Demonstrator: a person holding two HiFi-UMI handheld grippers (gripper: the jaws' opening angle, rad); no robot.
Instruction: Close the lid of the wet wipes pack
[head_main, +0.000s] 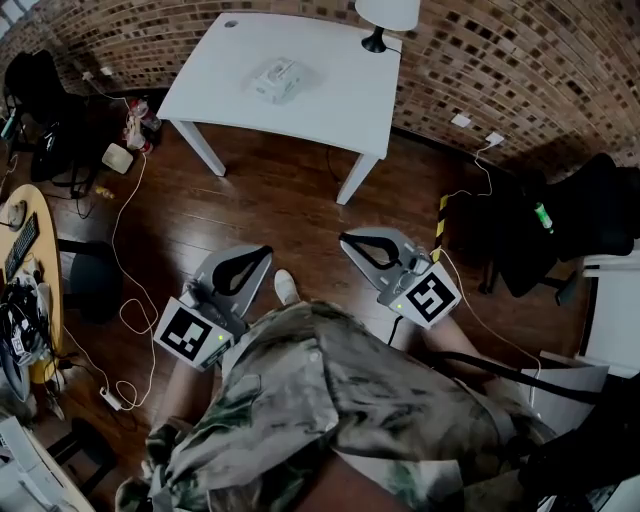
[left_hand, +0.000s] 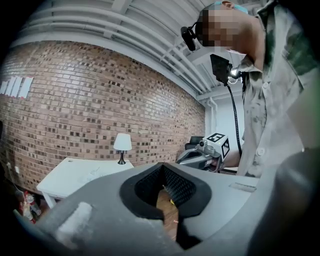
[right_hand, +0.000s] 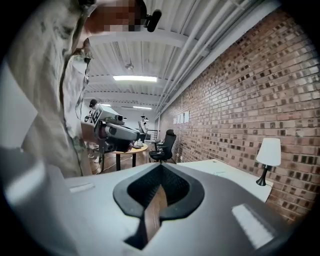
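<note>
Two-handed, held the left gripper (head_main: 264, 252) and right gripper (head_main: 346, 239) low in the centre of the head view, over dark wood floor (head_main: 290, 210), well apart from the white table (head_main: 340, 110) at the top. Had each pair of jaws pressed together at the tips, with nothing between them. Saw the wet wipes pack (head_main: 278, 80) lying on that table, upper centre of the frame, near a lamp (head_main: 388, 12) at the table's upper right corner. Could not make out its lid from there

The wipes pack (head_main: 277, 80) lies on the desk (head_main: 335, 95), lamp (head_main: 386, 18) at its far right corner, left tool (head_main: 263, 251) and right tool (head_main: 346, 238) well before it.
</note>
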